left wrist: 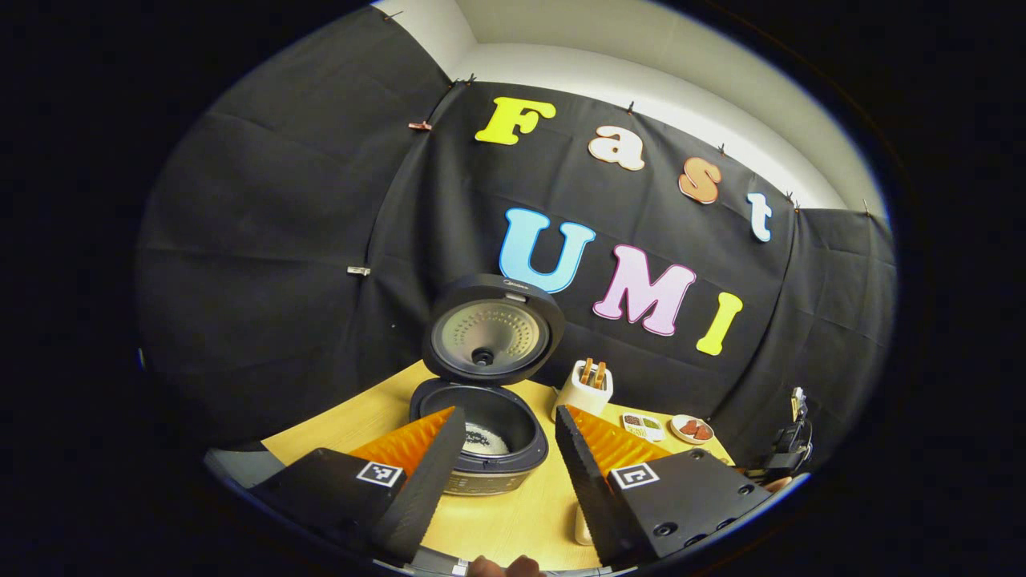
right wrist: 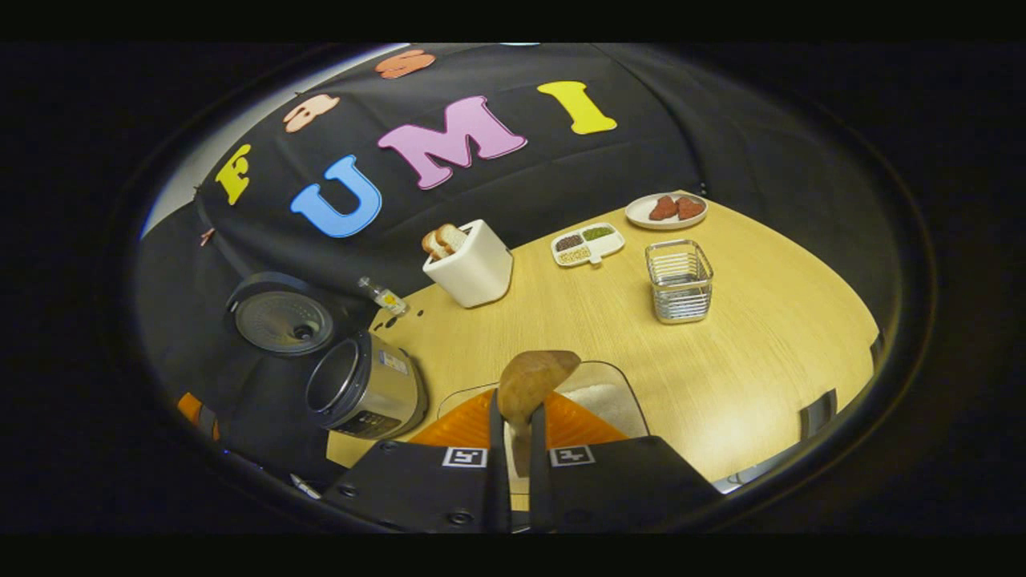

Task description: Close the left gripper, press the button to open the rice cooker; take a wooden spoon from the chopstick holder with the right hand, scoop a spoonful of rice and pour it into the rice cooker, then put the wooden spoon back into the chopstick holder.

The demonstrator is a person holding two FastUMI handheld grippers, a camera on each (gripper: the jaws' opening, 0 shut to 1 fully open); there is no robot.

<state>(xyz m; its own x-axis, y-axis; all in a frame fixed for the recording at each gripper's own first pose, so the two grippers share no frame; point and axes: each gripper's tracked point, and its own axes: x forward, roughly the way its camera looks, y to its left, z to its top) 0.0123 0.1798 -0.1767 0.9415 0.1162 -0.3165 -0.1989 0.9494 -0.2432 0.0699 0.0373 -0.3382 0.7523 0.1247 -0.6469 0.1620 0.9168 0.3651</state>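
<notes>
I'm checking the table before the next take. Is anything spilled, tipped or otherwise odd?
Nothing stands out. The rice cooker stands upright with its lid up, as the task requires. The wooden spoon is clamped in the right gripper over the glass rice container. No grains show on the table.

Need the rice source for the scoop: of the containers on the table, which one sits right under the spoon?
The clear glass bowl of white rice, directly beneath the wooden spoon in the right gripper; the wire basket and white holder stand farther off.
</notes>
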